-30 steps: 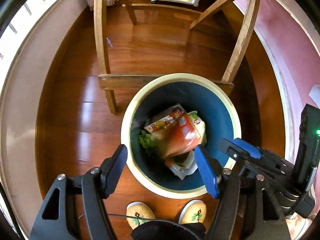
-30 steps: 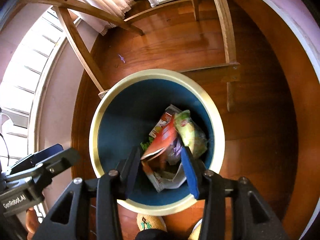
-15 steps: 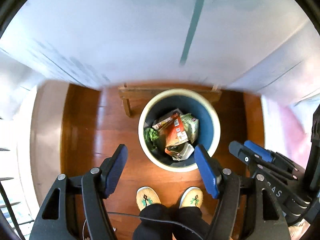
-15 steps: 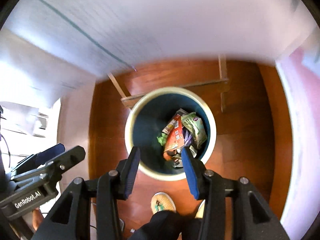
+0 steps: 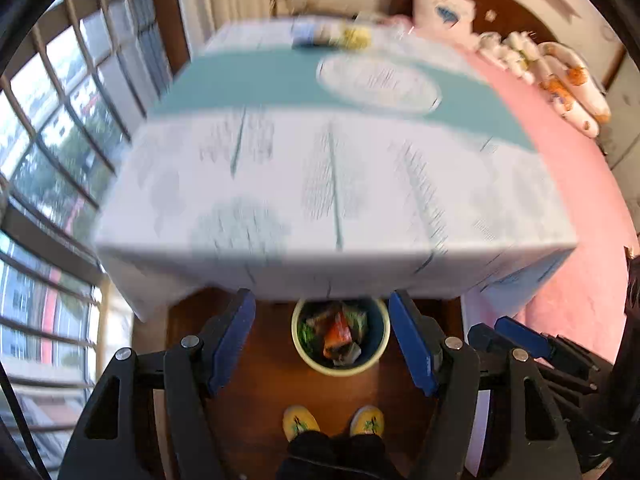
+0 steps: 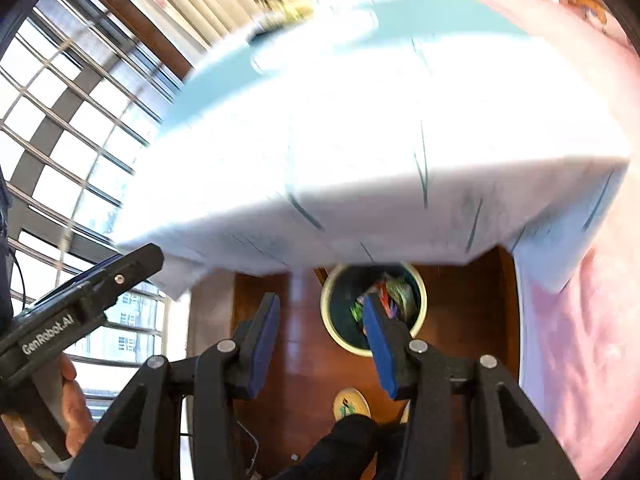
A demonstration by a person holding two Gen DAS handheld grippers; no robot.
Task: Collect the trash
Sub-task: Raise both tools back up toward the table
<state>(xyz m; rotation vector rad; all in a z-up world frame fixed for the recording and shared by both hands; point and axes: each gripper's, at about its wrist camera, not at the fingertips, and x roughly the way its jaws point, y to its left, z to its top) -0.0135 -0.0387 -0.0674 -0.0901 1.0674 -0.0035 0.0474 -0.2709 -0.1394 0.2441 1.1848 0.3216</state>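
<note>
The round blue bin with a cream rim (image 5: 340, 360), full of wrappers, is partly hidden under the white and teal cloth-covered surface (image 5: 328, 184). Both the left hand-held gripper (image 5: 322, 344) and the right hand-held gripper (image 6: 320, 344) are seen open, and nothing is held. A pink bed (image 5: 580, 208) is seen beside the surface.

Your bin (image 5: 302, 344) is a round tub with a pale yellowish rim and a dark blue inside, standing upright on the wooden floor, its far edge tucked under the overhanging cloth. You can see the trash (image 5: 338, 334) piled inside it: an orange-red packet lying near the middle, something leafy green against the left wall, and a greenish wrapper on the right, all crumpled together. From your right side the bin (image 6: 334, 334) shows the same heap, blurred.
</note>
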